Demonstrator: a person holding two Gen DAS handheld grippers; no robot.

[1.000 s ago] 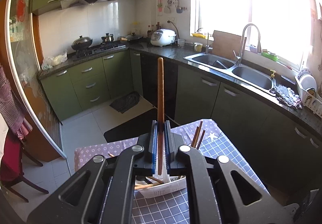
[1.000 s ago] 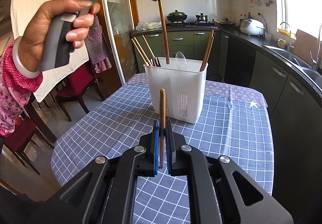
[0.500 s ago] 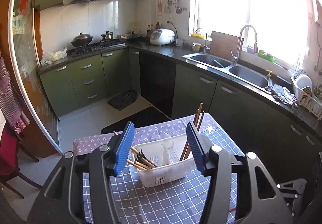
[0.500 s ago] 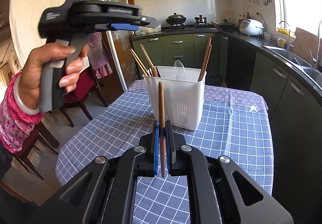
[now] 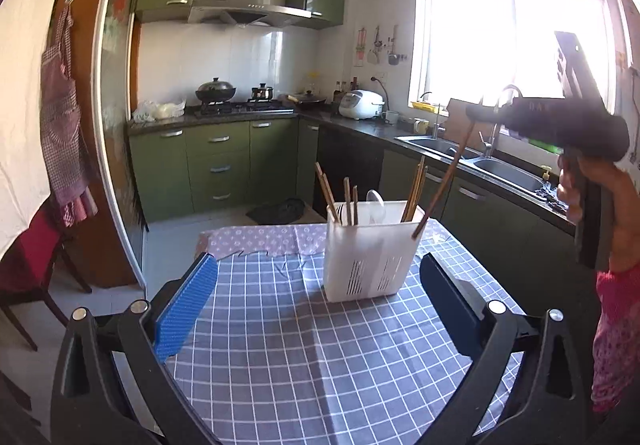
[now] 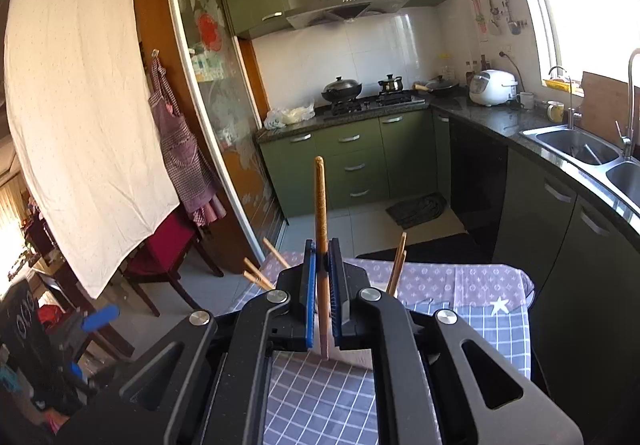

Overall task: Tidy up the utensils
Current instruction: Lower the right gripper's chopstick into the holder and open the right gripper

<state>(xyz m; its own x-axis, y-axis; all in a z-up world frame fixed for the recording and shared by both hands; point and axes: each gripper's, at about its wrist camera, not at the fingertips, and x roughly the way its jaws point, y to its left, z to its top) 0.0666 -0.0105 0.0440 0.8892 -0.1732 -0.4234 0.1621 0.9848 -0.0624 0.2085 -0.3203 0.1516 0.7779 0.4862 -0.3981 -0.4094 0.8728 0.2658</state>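
Note:
A white slotted utensil caddy [image 5: 370, 251] stands on the checked tablecloth [image 5: 304, 357] and holds several brown chopsticks, a white spoon [image 5: 376, 203] and a dark fork. My left gripper [image 5: 318, 299] is open and empty, low over the cloth in front of the caddy. My right gripper [image 6: 320, 299] is shut on a brown chopstick [image 6: 321, 221]. In the left wrist view the right gripper [image 5: 560, 125] is above and right of the caddy, and its chopstick [image 5: 444, 185] slants down with the tip at the caddy's right rim.
Green cabinets, a stove with pots [image 5: 216, 91], a rice cooker [image 5: 360, 104] and a double sink [image 5: 480, 157] line the walls behind the table. A red chair [image 5: 32, 269] stands at the left. The table's edges are close on both sides.
My left gripper let its chopstick go into the caddy, opened, and drew back and down. My right gripper rose and moved over the caddy with its chopstick.

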